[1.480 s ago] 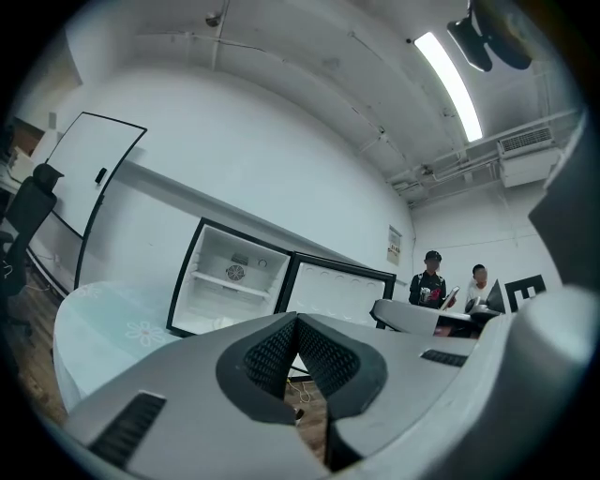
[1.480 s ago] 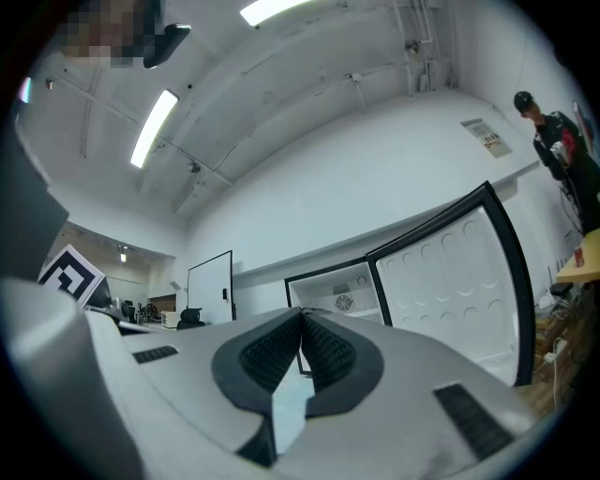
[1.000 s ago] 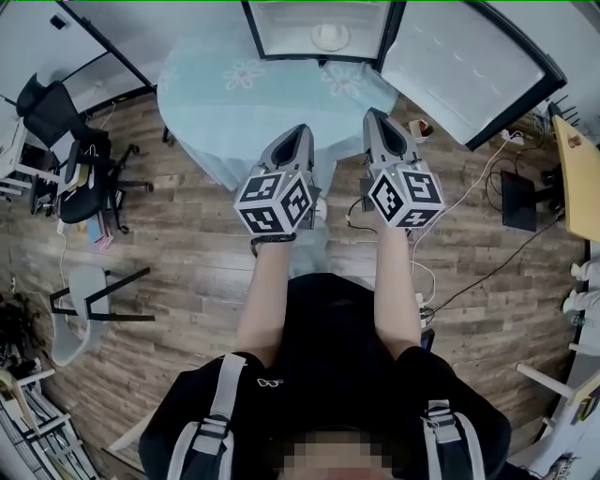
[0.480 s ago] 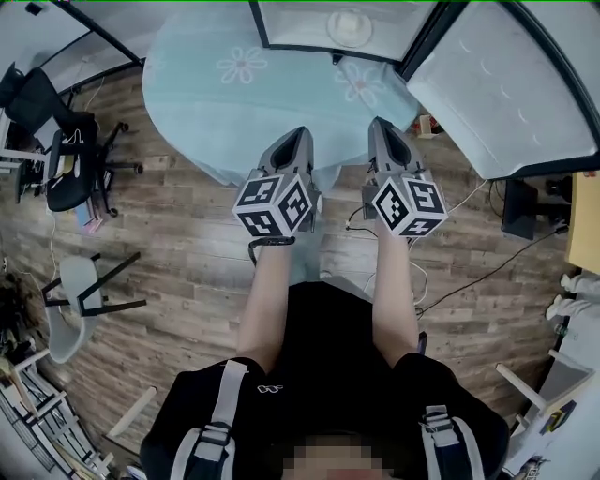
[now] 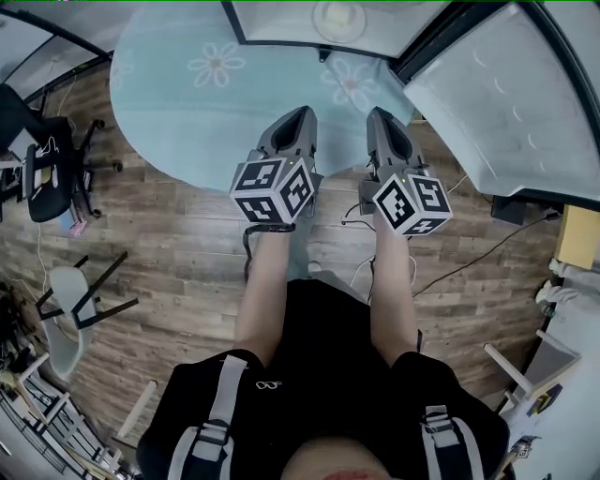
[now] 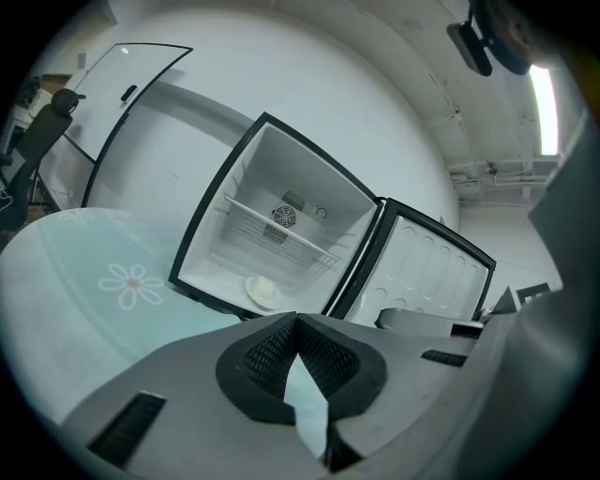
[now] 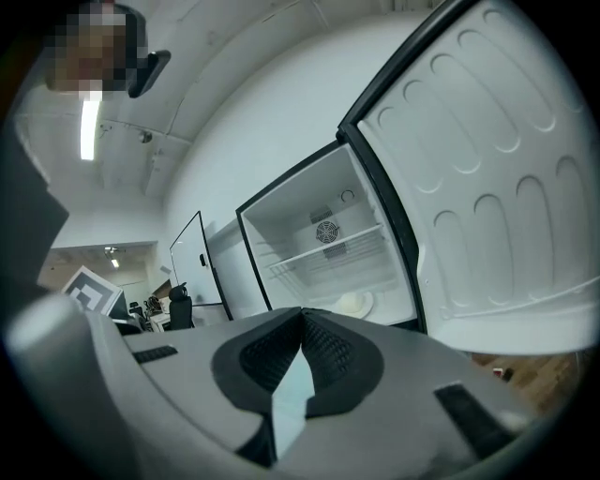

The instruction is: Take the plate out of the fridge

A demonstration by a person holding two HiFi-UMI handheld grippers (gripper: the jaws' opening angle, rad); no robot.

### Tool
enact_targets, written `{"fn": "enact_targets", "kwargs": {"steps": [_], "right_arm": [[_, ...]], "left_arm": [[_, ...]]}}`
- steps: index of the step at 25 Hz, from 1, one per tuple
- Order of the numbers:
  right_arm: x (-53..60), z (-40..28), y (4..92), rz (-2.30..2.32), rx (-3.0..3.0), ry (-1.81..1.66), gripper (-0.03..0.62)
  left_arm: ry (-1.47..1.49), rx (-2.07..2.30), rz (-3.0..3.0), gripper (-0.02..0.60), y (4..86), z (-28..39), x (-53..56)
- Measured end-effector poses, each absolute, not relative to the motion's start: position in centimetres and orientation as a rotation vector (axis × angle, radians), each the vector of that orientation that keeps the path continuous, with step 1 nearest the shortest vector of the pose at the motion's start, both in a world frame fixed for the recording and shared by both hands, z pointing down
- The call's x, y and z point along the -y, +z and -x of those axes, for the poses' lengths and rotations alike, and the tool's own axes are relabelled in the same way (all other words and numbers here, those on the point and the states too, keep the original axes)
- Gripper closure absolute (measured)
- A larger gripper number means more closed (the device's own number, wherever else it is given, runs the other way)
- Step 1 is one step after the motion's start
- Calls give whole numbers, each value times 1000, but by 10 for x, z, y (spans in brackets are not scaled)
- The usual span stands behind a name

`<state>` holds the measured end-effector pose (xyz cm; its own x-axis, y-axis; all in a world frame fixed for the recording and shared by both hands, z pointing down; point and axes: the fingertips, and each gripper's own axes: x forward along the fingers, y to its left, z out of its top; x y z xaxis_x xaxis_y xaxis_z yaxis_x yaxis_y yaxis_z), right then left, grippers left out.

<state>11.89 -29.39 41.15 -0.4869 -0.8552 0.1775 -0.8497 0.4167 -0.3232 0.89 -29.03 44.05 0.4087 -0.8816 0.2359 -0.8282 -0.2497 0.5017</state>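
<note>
White round plate [image 5: 338, 16] lies on the bottom of the open white fridge [image 6: 281, 178], well ahead of your left tongs [image 6: 298, 323] and right tongs [image 7: 302, 314], both closed and empty, so open one pair before reaching for its rim.

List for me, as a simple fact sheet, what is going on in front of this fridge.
Fridge: open, door swung wide
Plate: inside at the bottom, below the wire shelf, not yet taken
Left gripper: shut, empty, outside the fridge
Right gripper: shut, empty, outside the fridge
Floor: wood, with a pale blue flowered rug before the fridge
</note>
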Motion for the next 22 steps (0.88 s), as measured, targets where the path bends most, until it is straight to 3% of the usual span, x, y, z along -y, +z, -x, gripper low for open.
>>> {"fn": "enact_targets", "kwargs": {"steps": [18,22], "right_arm": [[419,-104,440,1711,-2603,-595,588],[439,-99,444,1709,-2628,-621,520]], "left_arm": [[-88,1395,-2149,580,459,-9,421],[-48,1380,-2164,578,467,-12,442]]}}
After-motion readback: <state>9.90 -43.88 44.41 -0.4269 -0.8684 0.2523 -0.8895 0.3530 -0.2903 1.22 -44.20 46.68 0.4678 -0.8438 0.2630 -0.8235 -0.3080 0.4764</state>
